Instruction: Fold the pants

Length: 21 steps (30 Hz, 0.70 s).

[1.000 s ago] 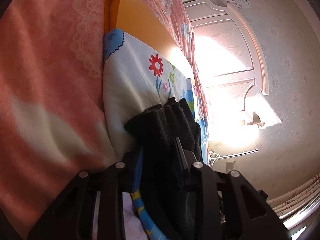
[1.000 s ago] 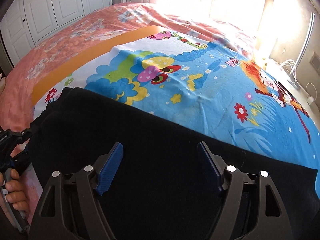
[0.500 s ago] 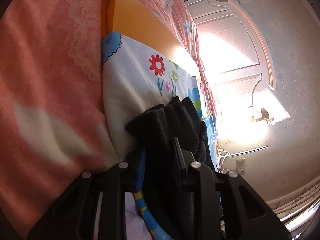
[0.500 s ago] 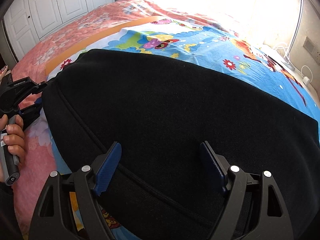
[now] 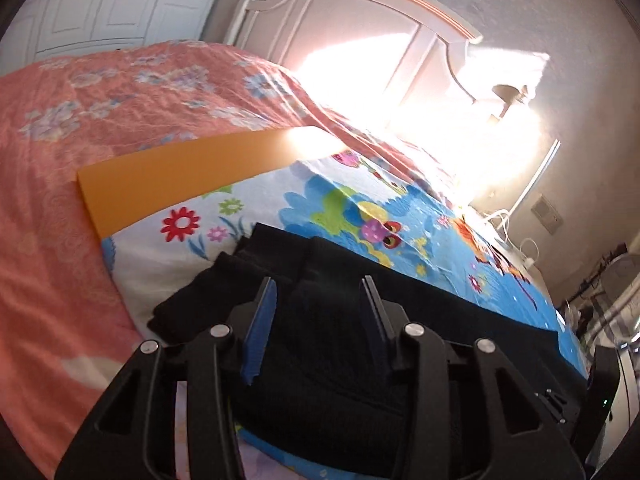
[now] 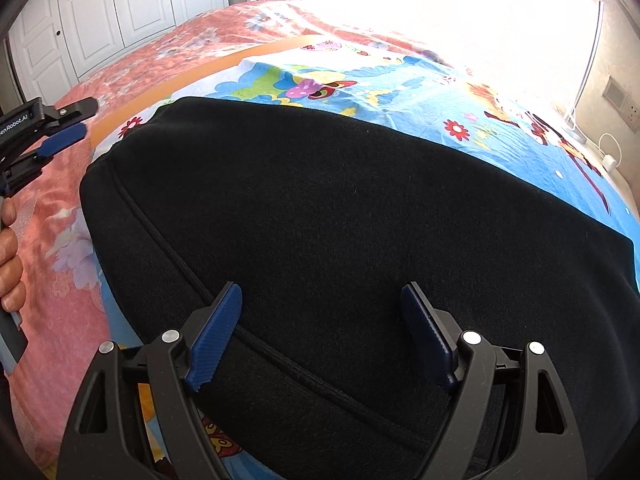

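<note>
The black pants [image 6: 340, 220] lie flat in a wide folded slab on the cartoon-print sheet [image 6: 400, 80]. In the left wrist view their bunched end [image 5: 256, 264] rests on the sheet's white corner. My left gripper [image 5: 318, 316] is open, just above the pants' end, with nothing between its blue pads. It also shows at the left edge of the right wrist view [image 6: 60, 132], off the cloth. My right gripper [image 6: 320, 320] is open, low over the pants' near edge, holding nothing.
The sheet lies on a pink floral bedspread [image 5: 120, 92], with an orange strip [image 5: 180, 168] along its far edge. A white headboard [image 5: 360, 12] and white wardrobe doors [image 6: 120, 12] stand behind. Cables and a wall socket [image 6: 616, 96] are at the right.
My left gripper has let go of the pants' end, opened, and swung level, away from the cloth. The pants have settled flat on the sheet. My right gripper stays open.
</note>
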Available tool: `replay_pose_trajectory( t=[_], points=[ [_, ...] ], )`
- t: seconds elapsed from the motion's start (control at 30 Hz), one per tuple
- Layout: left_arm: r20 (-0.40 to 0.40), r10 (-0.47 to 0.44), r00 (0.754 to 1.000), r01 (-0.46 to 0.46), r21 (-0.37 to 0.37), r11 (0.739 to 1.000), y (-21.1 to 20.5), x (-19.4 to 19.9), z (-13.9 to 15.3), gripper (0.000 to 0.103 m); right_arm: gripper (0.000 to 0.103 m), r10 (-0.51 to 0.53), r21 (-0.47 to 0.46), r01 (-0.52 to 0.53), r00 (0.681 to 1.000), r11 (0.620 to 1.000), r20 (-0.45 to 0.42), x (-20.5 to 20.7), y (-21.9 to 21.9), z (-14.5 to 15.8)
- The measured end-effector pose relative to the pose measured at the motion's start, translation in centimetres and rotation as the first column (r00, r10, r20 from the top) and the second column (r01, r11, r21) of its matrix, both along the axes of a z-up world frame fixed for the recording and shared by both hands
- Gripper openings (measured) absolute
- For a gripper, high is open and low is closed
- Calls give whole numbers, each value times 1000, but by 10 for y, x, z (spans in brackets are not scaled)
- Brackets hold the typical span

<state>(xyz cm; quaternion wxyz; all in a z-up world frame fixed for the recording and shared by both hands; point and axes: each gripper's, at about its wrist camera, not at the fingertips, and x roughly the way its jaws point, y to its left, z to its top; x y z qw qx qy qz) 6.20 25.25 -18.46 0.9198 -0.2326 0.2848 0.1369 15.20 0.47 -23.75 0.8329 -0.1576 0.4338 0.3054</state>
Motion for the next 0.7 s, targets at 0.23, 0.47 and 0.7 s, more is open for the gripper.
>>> replay_pose_trajectory(
  t=[0.23, 0.47, 0.7],
  points=[
    [-309, -119, 943, 173, 153, 973, 5, 92, -46, 2, 80, 14, 0, -14, 1000, 1000, 2, 0, 0, 0],
    [-3, 223, 975, -216, -266, 940, 84, -28, -7, 66, 80, 17, 12, -17, 1000, 1000, 0, 0, -2, -1],
    [31, 285, 958, -208, -610, 765, 85, -94, -67, 54, 80, 11, 14, -11, 1000, 1000, -9, -1, -3, 0]
  ],
)
